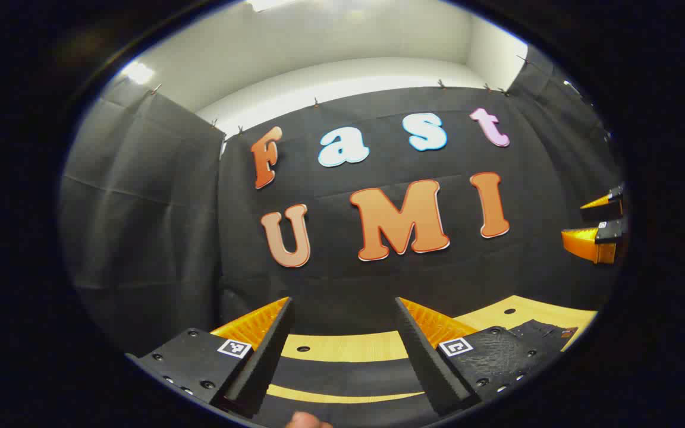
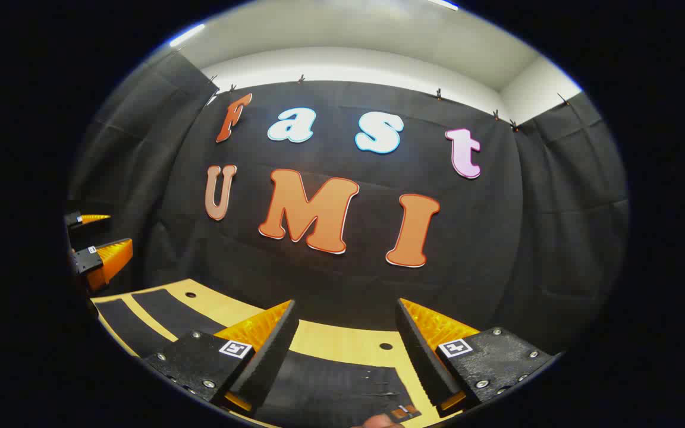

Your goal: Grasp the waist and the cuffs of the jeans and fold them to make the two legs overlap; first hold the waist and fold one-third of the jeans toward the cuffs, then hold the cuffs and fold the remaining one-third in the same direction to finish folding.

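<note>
Below both wide-open grippers, left (image 1: pixel 342 348) and right (image 2: pixel 342 351), black jeans (image 2: pixel 342 386) lie flat on the table (image 2: pixel 348 342).

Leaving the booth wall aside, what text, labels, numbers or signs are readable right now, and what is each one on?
No readable words or numbers.
Square markers on the left gripper: black-and-white patterns, not text.
Square markers on the right gripper: also patterns, not text.
Small patch on the jeans: too small and blurred to read.
</note>
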Tool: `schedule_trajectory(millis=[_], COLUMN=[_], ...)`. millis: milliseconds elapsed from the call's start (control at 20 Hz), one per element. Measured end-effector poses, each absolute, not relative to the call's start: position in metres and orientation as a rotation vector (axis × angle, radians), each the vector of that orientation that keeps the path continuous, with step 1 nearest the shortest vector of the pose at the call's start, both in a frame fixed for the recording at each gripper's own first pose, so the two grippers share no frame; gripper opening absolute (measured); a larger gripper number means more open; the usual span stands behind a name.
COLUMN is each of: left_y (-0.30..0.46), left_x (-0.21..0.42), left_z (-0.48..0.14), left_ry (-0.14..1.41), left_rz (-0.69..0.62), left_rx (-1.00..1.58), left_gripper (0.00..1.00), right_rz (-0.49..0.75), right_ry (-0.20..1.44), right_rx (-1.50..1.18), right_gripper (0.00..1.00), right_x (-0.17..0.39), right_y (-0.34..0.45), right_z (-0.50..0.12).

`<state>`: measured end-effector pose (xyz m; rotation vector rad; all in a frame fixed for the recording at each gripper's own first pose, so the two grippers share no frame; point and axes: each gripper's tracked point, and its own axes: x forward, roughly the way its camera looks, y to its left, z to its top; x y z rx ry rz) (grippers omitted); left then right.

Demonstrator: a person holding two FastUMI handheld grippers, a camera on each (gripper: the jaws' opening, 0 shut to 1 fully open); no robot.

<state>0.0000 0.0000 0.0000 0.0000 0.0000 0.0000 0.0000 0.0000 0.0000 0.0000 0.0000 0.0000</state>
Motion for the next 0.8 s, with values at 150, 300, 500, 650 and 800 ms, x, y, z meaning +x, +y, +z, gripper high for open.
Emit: schedule_trajectory(millis=[150,300,500,650,800], left_y=[0.005,-0.003,-0.013,-0.009,-0.003], left_x=[0.011,0.018,0.023,0.026,0.029], left_z=[0.001,-0.002,-0.009,-0.014,-0.017], left_ry=[0.018,0.041,0.063,0.081,0.088], left_rz=[0.051,0.055,0.062,0.087,0.118], left_rx=[-0.021,-0.023,-0.017,-0.003,0.017], left_gripper=[1.0,1.0,1.0,1.0,0.99], right_rz=[0.013,0.03,0.054,0.023,0.017], right_ry=[-0.015,-0.001,0.053,0.078,0.091], right_rx=[-0.005,0.007,0.056,0.039,0.062], right_gripper=[0.98,0.96,0.94,1.0,0.94], right_x=[0.006,0.008,0.011,0.015,0.022], right_y=[-0.003,0.0,-0.005,-0.024,-0.034], right_z=[0.0,-0.011,-0.032,-0.044,-0.052])
